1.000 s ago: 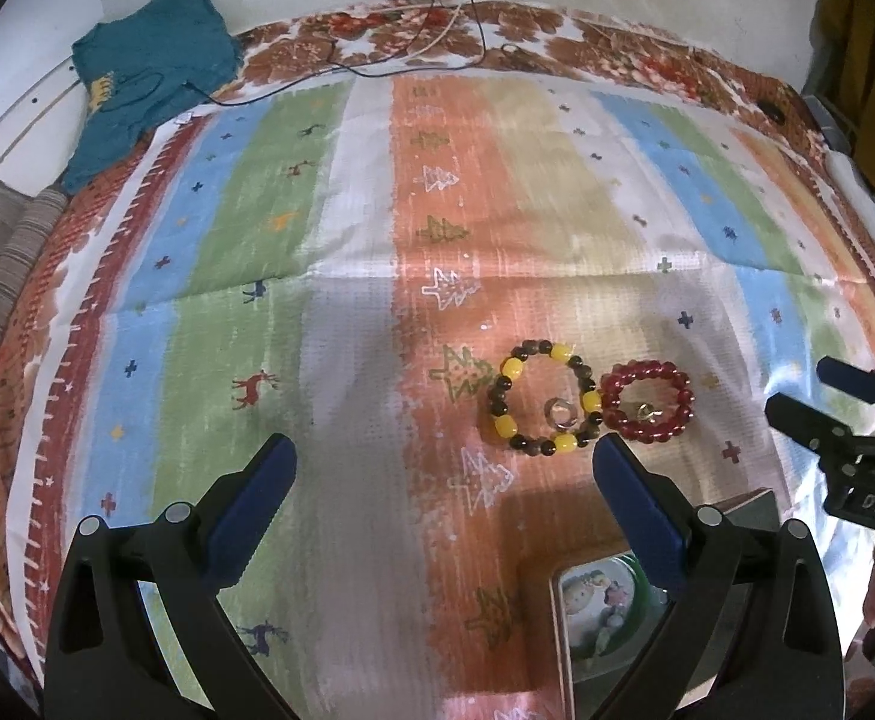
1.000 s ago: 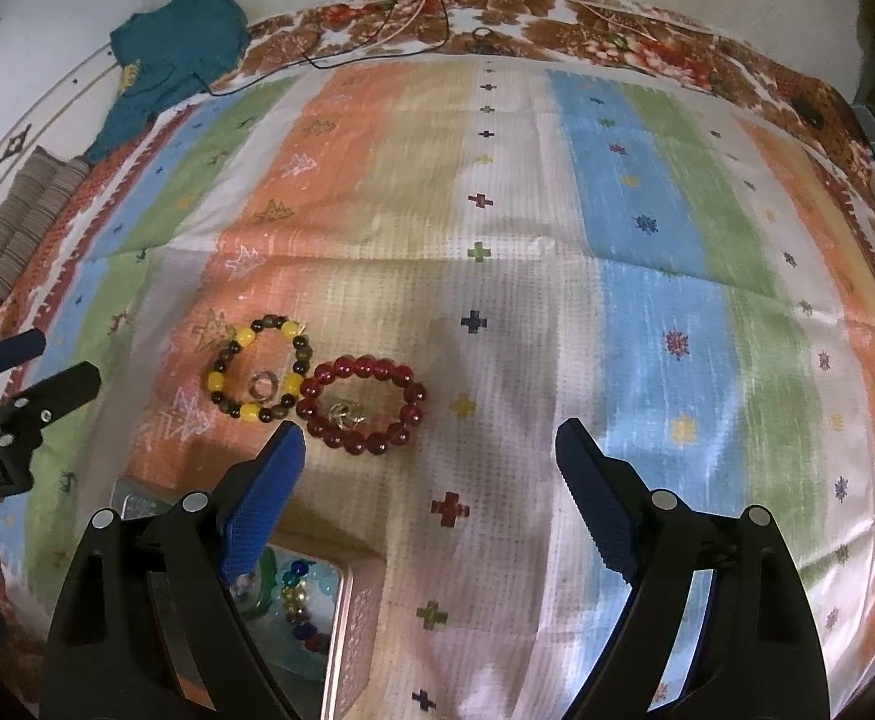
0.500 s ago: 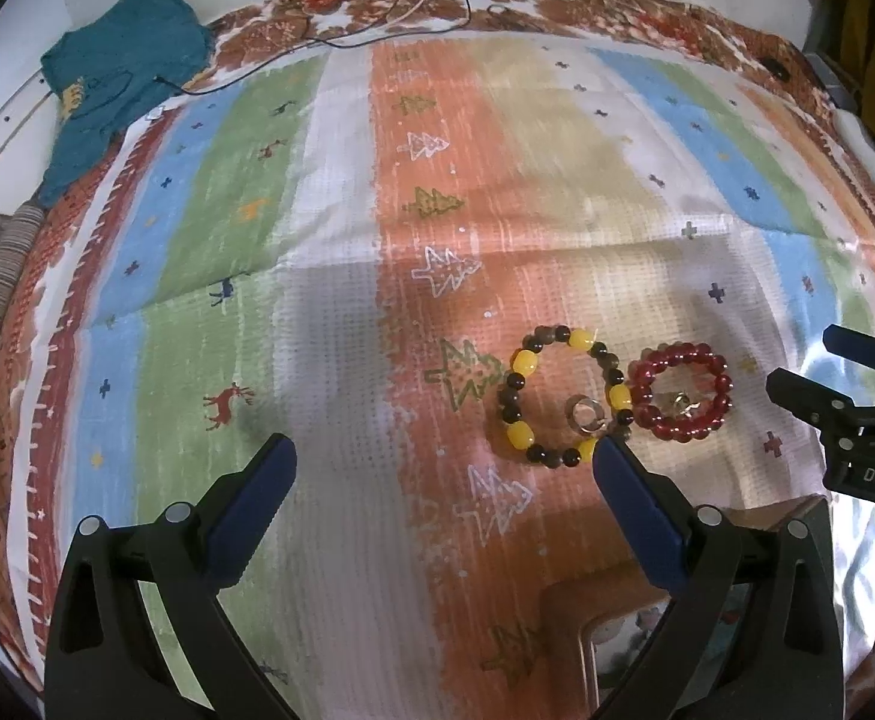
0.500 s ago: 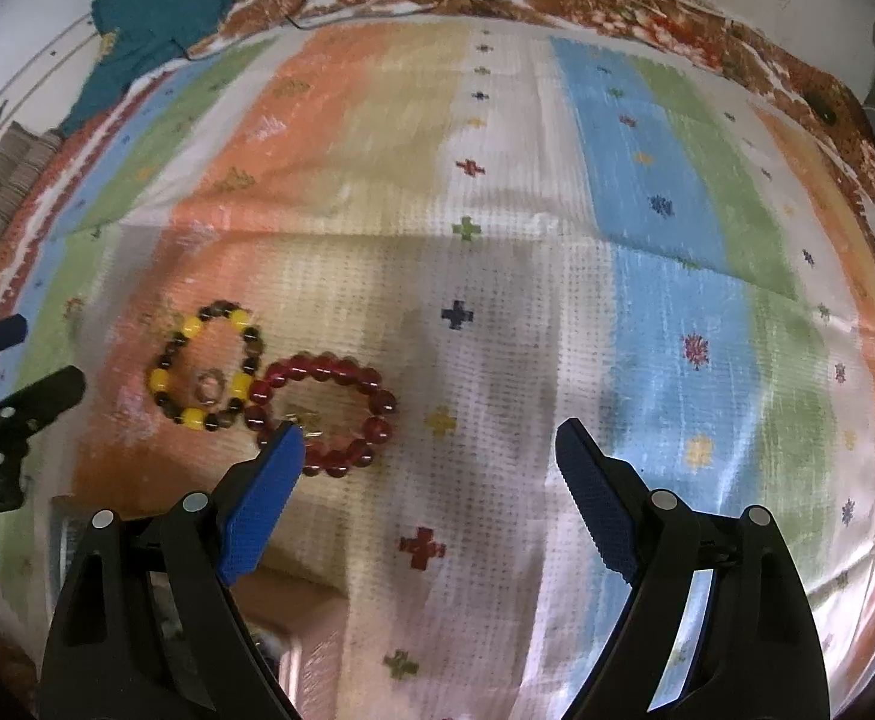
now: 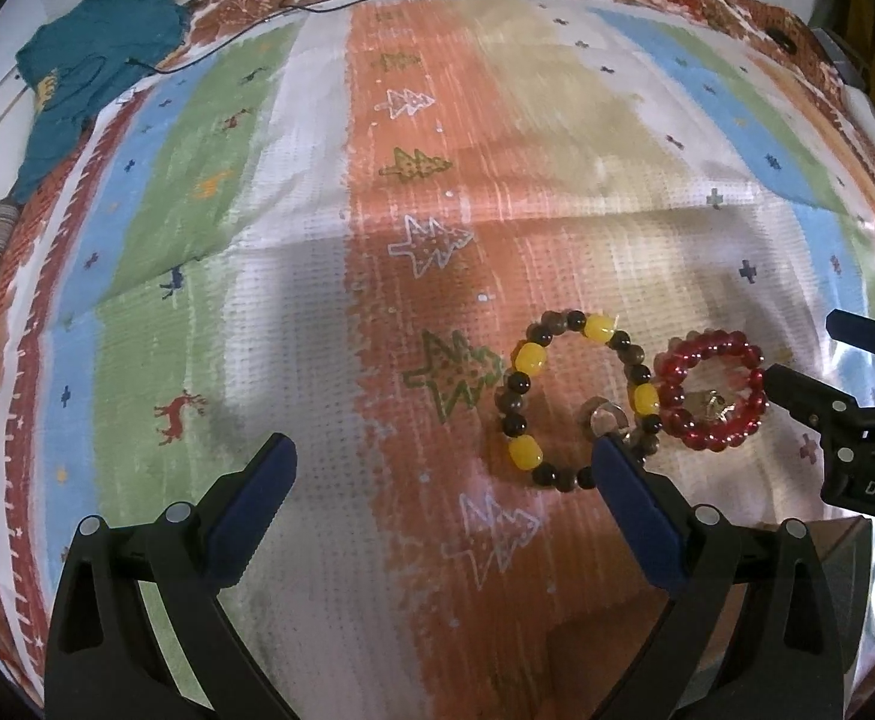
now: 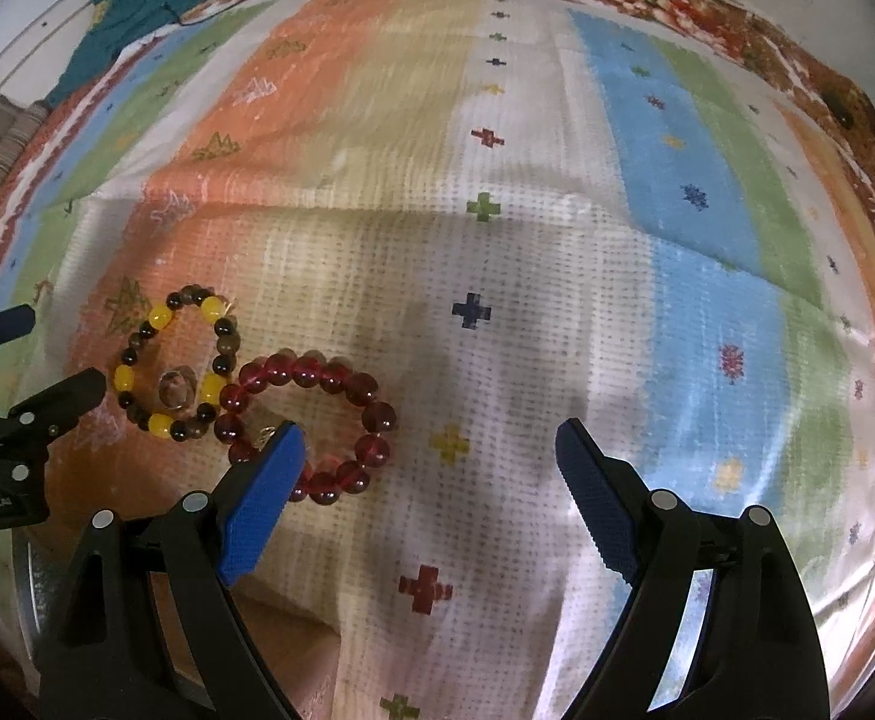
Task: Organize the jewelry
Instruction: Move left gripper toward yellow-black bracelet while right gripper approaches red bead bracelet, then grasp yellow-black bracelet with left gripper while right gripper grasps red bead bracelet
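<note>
My left tongs (image 5: pixel 440 459) and right tongs (image 6: pixel 431 444) both hang released, holding nothing, above the striped tablecloth (image 5: pixel 293 300). In the left wrist view the yellow-and-brown bead bracelet (image 5: pixel 575 399) lies right of centre, touching the red bead bracelet (image 5: pixel 710 390) at its right. A silver ring (image 6: pixel 176 387) lies inside the yellow one; a teal garment (image 5: pixel 95 54) lies upper left.
</note>
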`<action>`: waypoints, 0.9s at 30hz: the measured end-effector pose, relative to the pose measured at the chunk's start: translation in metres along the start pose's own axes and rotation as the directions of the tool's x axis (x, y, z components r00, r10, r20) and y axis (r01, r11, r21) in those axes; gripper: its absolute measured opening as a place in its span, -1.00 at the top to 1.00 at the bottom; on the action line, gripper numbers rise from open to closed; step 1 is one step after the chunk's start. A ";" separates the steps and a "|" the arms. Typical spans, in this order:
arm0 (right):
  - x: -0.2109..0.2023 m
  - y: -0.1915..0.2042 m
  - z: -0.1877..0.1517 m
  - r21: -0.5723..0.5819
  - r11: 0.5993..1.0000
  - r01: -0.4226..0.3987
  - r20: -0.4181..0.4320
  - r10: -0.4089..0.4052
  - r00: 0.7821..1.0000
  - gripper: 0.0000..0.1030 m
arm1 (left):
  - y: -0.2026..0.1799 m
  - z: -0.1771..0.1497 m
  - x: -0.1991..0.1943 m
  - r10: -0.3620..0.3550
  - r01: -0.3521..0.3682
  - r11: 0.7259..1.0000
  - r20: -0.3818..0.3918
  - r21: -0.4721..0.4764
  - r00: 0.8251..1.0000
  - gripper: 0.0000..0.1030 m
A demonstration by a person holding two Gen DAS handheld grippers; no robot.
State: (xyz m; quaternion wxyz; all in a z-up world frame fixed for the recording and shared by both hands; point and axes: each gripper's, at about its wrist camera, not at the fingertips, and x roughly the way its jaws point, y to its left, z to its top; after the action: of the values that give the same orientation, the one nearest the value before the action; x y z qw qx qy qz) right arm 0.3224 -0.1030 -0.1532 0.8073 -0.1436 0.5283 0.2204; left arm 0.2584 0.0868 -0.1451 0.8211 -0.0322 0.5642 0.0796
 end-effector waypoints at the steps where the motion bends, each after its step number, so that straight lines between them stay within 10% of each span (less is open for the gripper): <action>1: 0.002 -0.001 0.001 0.003 1.000 0.004 -0.006 -0.004 1.000 -0.67 | -0.001 0.001 0.001 0.004 -0.004 1.000 -0.001 0.006 1.000 -0.87; 17: 0.030 0.000 0.007 -0.037 0.998 0.045 -0.039 -0.046 0.998 -0.57 | 0.002 0.007 0.033 0.014 -0.012 0.999 -0.063 0.031 0.998 -0.66; 27: 0.027 0.007 0.016 -0.051 0.998 0.049 0.014 -0.048 0.999 0.61 | 0.009 0.012 0.029 0.015 -0.015 1.000 -0.043 0.021 0.999 0.62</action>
State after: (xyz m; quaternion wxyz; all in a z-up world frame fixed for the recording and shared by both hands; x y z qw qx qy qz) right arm 0.3409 -0.0845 -0.1710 0.8117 -0.1756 0.5139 0.2150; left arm 0.2787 0.1003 -0.1676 0.8083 -0.0210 0.5830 0.0790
